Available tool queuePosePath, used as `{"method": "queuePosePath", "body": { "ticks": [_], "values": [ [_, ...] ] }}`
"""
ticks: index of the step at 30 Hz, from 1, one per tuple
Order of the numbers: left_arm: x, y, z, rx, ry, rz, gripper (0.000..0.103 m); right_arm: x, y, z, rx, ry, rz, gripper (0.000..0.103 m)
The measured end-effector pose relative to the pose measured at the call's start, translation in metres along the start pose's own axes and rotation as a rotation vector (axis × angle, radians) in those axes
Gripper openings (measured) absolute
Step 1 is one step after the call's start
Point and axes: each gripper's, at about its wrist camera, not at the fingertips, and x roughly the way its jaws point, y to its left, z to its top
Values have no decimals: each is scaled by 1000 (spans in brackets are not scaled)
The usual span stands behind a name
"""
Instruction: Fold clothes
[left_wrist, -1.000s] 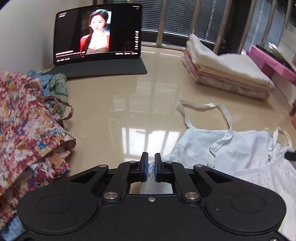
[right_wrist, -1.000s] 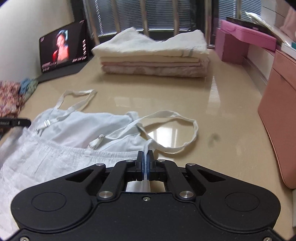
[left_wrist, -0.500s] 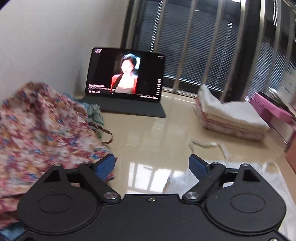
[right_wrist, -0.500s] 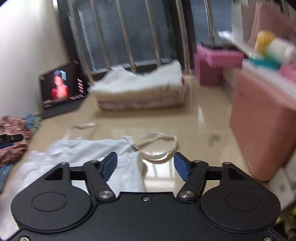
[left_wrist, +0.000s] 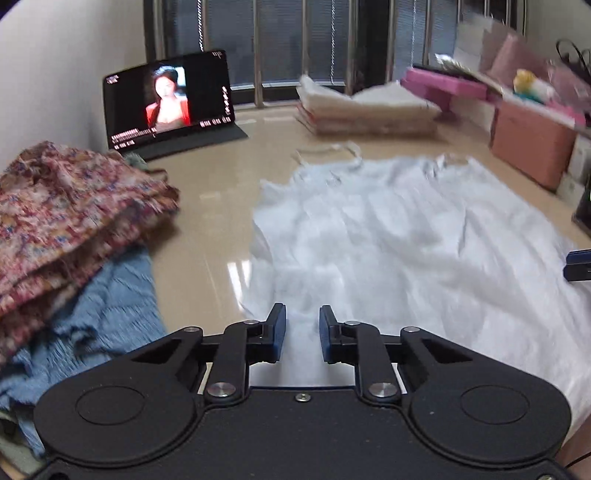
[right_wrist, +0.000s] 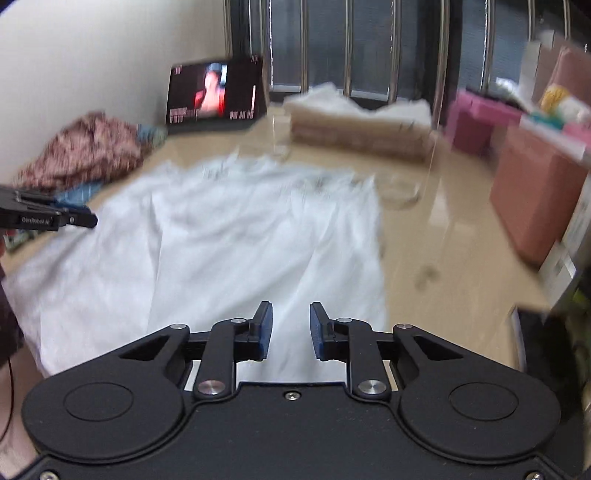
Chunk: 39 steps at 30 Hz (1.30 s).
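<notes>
A white strappy garment (left_wrist: 406, 240) lies spread flat on the beige table (left_wrist: 207, 221), straps toward the window. My left gripper (left_wrist: 303, 332) hovers over its near left hem, jaws closing with a narrow gap; white cloth shows through the gap, and the pads are not pressing on it. My right gripper (right_wrist: 291, 328) is over the same garment (right_wrist: 240, 240) at its near right part, jaws likewise closing and apart. Each gripper shows in the other's view: the right gripper (left_wrist: 578, 266) at the right edge, the left gripper (right_wrist: 55, 218) at the left edge.
A floral garment (left_wrist: 66, 206) on a blue knit (left_wrist: 99, 314) is piled at the left. A tablet (left_wrist: 170, 99) stands at the back left. A stack of folded clothes (left_wrist: 365, 107) sits by the window. Pink boxes (left_wrist: 528, 144) line the right side.
Both grippers were shut on the garment's strap end, let go and opened wide, then drew back to its near hem and narrowed. The garment now lies spread out.
</notes>
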Motion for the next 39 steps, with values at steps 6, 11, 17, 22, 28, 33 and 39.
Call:
{"method": "queuePosePath", "body": {
  "ticks": [6,11,17,22,28,33,39],
  "values": [
    [10,1,5,-46,-12,37,20,10,-4,-1,35,-10,-45,22],
    [21,4,15,-83,-27,85,20,19,-13,2,61,-22,-60,22],
    [29,5,21,-90,-45,108,21,25,-23,1,96,-49,-75,22],
    [18,9,16,-115,-59,135,26,20,-25,-4,127,-64,-89,29],
    [-31,15,-10,-138,-162,168,48,-26,-19,-23,140,-116,-65,43],
    [-58,16,-40,-144,-137,125,47,-53,-6,-49,151,-133,-14,43],
    [-58,8,-58,-101,-90,121,43,-56,6,-67,84,-63,-86,43]
  ]
}}
